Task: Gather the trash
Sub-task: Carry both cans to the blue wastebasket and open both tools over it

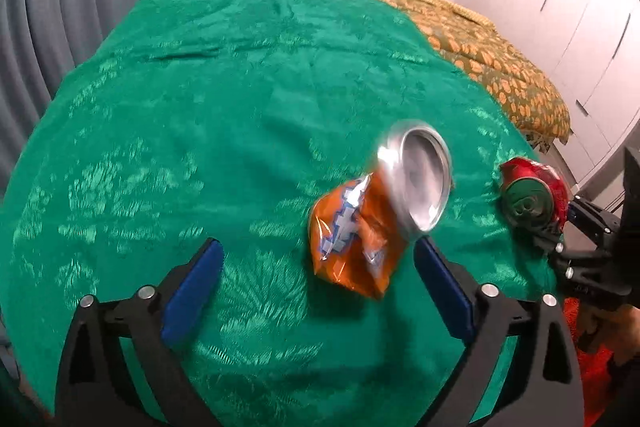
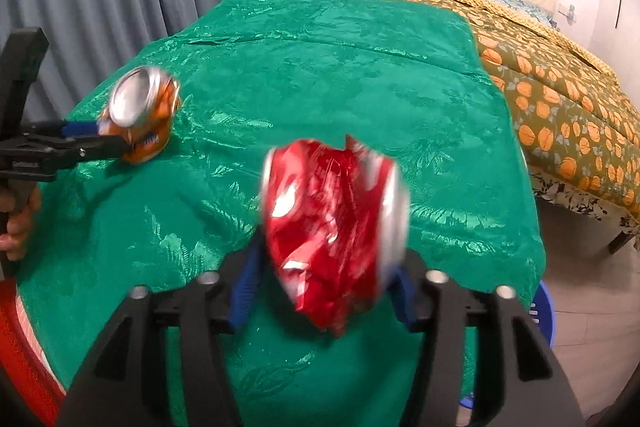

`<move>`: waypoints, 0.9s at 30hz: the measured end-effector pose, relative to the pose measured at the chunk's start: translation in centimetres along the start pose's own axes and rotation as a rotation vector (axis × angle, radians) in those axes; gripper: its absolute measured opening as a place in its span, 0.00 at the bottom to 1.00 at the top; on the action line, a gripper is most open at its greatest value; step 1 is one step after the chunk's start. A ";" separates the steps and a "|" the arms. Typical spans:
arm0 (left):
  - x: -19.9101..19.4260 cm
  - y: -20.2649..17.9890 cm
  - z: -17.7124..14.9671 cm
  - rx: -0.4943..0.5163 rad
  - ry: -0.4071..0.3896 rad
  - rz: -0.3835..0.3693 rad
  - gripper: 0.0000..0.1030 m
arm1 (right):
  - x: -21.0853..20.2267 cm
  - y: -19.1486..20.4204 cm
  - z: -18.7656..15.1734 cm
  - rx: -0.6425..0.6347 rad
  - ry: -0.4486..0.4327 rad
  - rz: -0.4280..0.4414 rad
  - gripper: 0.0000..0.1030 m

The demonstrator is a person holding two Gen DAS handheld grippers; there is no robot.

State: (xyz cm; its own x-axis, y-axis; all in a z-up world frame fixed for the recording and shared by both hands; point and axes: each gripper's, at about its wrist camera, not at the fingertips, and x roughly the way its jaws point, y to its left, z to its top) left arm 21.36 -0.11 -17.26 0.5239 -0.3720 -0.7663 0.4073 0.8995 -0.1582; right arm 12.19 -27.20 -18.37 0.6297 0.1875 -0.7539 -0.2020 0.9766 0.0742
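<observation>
The left gripper (image 1: 318, 269) is standing spread around the crushed orange aluminium can (image 1: 376, 211); the right gripper (image 2: 324, 285) fingers are flanking the crumpled red aluminium can (image 2: 334, 227), though whether they are pinching it I cannot tell; both should be squeezing the middles firmly.

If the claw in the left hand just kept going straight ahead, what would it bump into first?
Probably the crushed orange can, which lies just ahead of the open left claw, nearer its right finger. Past the can there is only the green cloth. Depth is hard to judge here.

Both wrist views face bedward (sharing green cloth (image 1: 200, 87)).
</observation>
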 end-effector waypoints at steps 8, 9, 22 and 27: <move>1.4 -2.0 0.2 0.075 0.034 -0.082 0.95 | -0.7 -0.9 0.1 0.034 0.035 0.016 0.82; 1.6 -2.3 0.2 0.084 0.039 -0.087 0.95 | -0.8 -0.9 0.2 0.031 0.037 0.016 0.82; 3.7 -3.2 1.6 0.109 0.051 0.041 0.55 | -0.5 0.1 2.0 0.017 0.075 0.007 0.53; 2.5 -3.9 1.5 0.099 0.023 0.041 0.53 | -2.5 -0.6 1.9 0.067 0.032 0.058 0.53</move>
State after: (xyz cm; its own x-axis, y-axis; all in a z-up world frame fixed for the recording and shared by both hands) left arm 22.21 -4.90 -17.61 0.5249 -0.3291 -0.7850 0.4587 0.8862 -0.0649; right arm 12.16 -28.03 -15.30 0.5938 0.2418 -0.7675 -0.1866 0.9692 0.1609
